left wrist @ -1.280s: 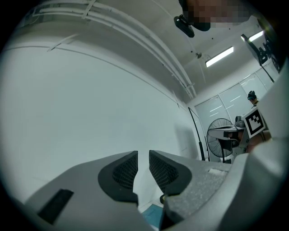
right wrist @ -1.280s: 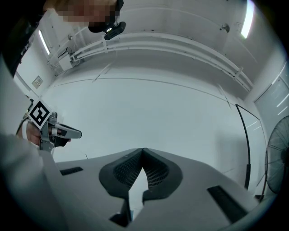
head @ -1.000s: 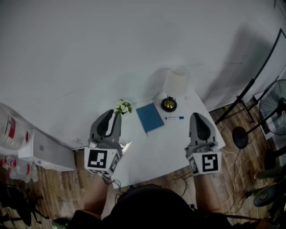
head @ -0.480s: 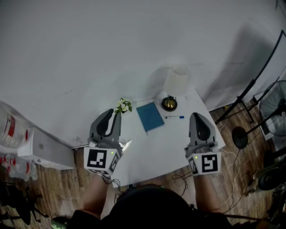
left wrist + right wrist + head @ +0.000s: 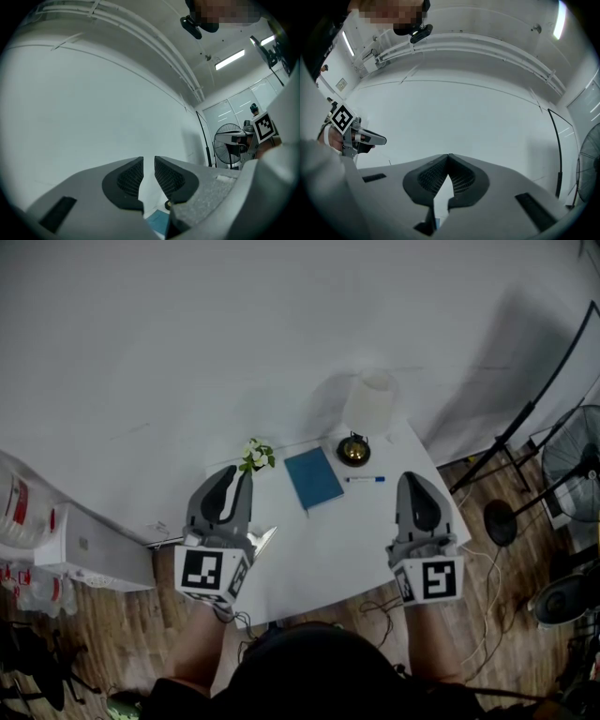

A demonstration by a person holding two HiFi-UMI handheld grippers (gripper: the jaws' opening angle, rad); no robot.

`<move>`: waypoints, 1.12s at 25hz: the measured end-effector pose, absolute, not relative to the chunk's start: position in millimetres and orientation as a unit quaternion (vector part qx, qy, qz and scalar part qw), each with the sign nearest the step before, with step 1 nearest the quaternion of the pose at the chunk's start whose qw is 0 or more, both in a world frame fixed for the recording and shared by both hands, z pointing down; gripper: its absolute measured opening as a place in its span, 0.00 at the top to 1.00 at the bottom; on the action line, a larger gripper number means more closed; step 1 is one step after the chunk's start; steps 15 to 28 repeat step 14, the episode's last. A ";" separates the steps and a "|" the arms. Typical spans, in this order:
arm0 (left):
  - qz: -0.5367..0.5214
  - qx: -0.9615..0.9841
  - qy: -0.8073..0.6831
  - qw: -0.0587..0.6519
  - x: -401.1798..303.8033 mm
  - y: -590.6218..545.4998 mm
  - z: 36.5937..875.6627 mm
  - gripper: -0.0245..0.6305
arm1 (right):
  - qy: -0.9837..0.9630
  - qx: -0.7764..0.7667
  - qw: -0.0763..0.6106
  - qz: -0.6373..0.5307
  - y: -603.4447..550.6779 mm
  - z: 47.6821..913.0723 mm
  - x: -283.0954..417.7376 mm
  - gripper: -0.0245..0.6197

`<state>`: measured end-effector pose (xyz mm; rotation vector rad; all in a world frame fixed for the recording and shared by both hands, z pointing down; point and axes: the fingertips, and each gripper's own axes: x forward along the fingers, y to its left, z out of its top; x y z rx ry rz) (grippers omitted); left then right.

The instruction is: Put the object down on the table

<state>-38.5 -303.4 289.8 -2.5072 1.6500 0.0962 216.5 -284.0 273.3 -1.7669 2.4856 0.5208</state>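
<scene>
The left gripper (image 5: 148,161) had its jaws parted by a narrow gap. Nothing sat between the ribbed pads, and only the pale wall showed through. The right gripper (image 5: 448,158) had its jaws pressed together at the tips, also empty. Neither carried anything, so the task's object seemed already down on the white desk (image 5: 328,554), though which thing it was could not be told.

A flat blue rectangular notebook (image 5: 313,480) lay toward the back of the desk. Left of the notebook, a small sprig of green leaves and white flowers (image 5: 255,457) stood just beyond the left gripper's tips. Right of the notebook lay a slim blue-and-white pen (image 5: 364,479). Behind the notebook and to its right stood a lamp with a white cylindrical shade (image 5: 370,405) on a brass base.

The likeliest mishap was a forward nudge of the left gripper tipping the sprig. A careless sweep of the right gripper could roll the pen off the desk.
</scene>
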 end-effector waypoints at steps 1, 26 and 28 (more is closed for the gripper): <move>0.032 -0.833 0.548 0.069 -39.3 -303.1 290.6 0.85 | 0.803 -0.571 0.024 0.168 -283.4 273.4 215.6 0.96; 0.035 -0.836 0.545 0.060 -51.5 -302.5 296.5 0.85 | 0.799 -0.576 0.014 0.168 -279.6 273.8 203.0 0.96; 0.035 -0.836 0.545 0.060 -51.5 -302.5 296.5 0.85 | 0.799 -0.576 0.014 0.168 -279.6 273.8 203.0 0.96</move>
